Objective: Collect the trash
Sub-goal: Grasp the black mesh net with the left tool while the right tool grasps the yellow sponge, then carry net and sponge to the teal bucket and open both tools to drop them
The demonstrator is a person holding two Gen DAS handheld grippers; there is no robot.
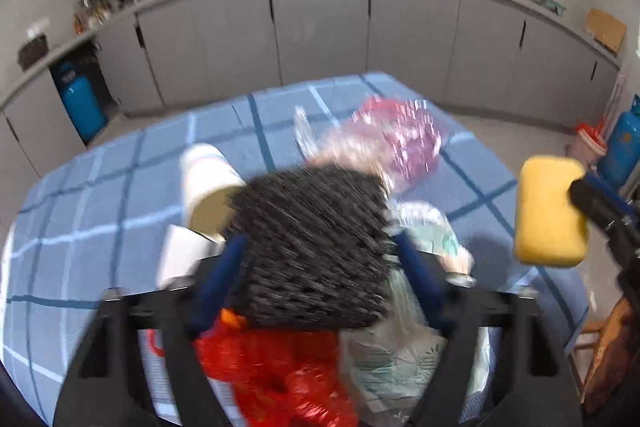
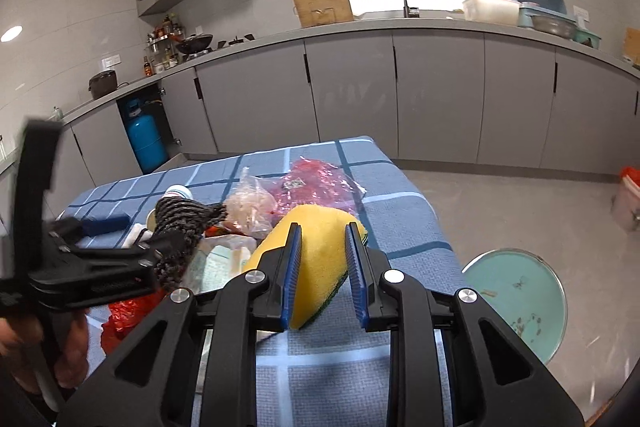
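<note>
A pile of trash lies on the table with the blue checked cloth (image 1: 100, 227). It holds a tipped paper cup (image 1: 208, 183), a pink plastic bag (image 1: 404, 135), a clear bag (image 1: 344, 147), a red bag (image 1: 280, 367) and a white-green wrapper (image 1: 400, 359). My left gripper (image 1: 320, 239) is shut on a black woven scrubber (image 1: 312, 243), lifted over the pile; the scrubber (image 2: 180, 223) also shows in the right wrist view. My right gripper (image 2: 324, 231) is shut on a yellow sponge (image 2: 320, 251) with a green underside, to the right of the pile. That sponge (image 1: 550, 211) shows at the right of the left wrist view.
A round teal stool (image 2: 516, 303) stands on the floor right of the table. Grey cabinets (image 2: 352, 91) with a sink run along the back. A blue gas cylinder (image 2: 146, 143) sits at the left, a red-lined bin (image 2: 628, 195) far right. A hand (image 2: 68, 347) holds the left gripper.
</note>
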